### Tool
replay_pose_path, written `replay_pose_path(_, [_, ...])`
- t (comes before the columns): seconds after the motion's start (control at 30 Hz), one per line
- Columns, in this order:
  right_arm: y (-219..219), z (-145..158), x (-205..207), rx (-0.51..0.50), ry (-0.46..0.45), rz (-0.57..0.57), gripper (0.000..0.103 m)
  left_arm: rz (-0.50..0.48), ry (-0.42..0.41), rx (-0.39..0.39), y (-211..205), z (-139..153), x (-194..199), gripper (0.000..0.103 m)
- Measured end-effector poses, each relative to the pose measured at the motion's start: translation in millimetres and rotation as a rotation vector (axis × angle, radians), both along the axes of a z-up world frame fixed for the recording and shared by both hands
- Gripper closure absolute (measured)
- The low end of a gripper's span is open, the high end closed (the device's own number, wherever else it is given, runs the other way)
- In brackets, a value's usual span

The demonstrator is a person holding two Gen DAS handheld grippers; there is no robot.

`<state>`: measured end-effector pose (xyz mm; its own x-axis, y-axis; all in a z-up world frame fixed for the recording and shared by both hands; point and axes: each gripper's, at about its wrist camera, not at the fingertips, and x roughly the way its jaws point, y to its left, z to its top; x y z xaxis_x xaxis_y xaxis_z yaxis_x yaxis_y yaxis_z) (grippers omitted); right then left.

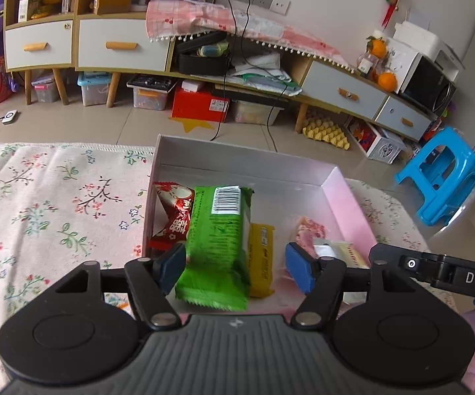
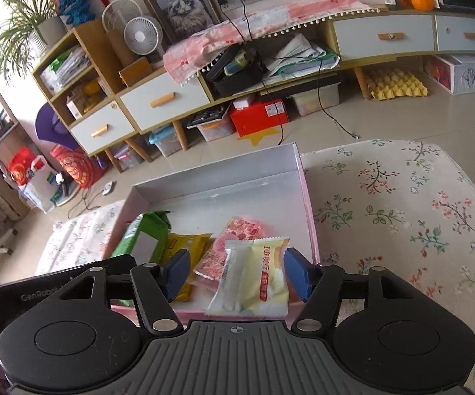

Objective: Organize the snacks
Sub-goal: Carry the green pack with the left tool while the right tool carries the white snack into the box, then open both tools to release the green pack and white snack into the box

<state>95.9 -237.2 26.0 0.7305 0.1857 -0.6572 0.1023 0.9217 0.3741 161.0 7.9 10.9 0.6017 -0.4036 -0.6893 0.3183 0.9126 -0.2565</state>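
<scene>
A shallow white box with pink walls [image 1: 349, 194] [image 2: 306, 184] lies on a floral cloth. In it lie a red packet [image 1: 171, 217], a green packet [image 1: 219, 240] [image 2: 142, 237], a yellow bar [image 1: 262, 260] [image 2: 185, 247], a pink packet [image 1: 310, 230] [image 2: 237, 240] and a pale yellow packet [image 1: 339, 251] [image 2: 257, 279]. My left gripper [image 1: 236, 268] is open, its fingers either side of the green packet and the yellow bar. My right gripper [image 2: 237, 273] is open around the pale yellow packet; its pads do not touch it.
The floral cloth [image 1: 50, 204] [image 2: 402, 204] spreads left and right of the box. Beyond it is tiled floor, a low cabinet with drawers [image 1: 122, 46] [image 2: 382, 36], storage bins, a red box [image 1: 201, 103] and a blue stool [image 1: 441, 174]. The right gripper's body [image 1: 441, 270] shows in the left wrist view.
</scene>
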Motion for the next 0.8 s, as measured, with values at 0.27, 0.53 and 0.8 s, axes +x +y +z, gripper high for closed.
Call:
replay_pose_path(0.27, [3,22,-31,-0.007,0.005,0.019,0.039,0.001,-0.015,0.012,10,20,-31,0.031])
replay_pose_path(0.53, [8,34,-63,0.02,0.03,0.056,0.034,0.005,-0.034,0.072,17,29,-64,0.016])
replay_pose_path(0.8, [17,29,-92,0.075,0.092,0.116,0.032,0.001,-0.01,0.109,31,19,-91,0.009])
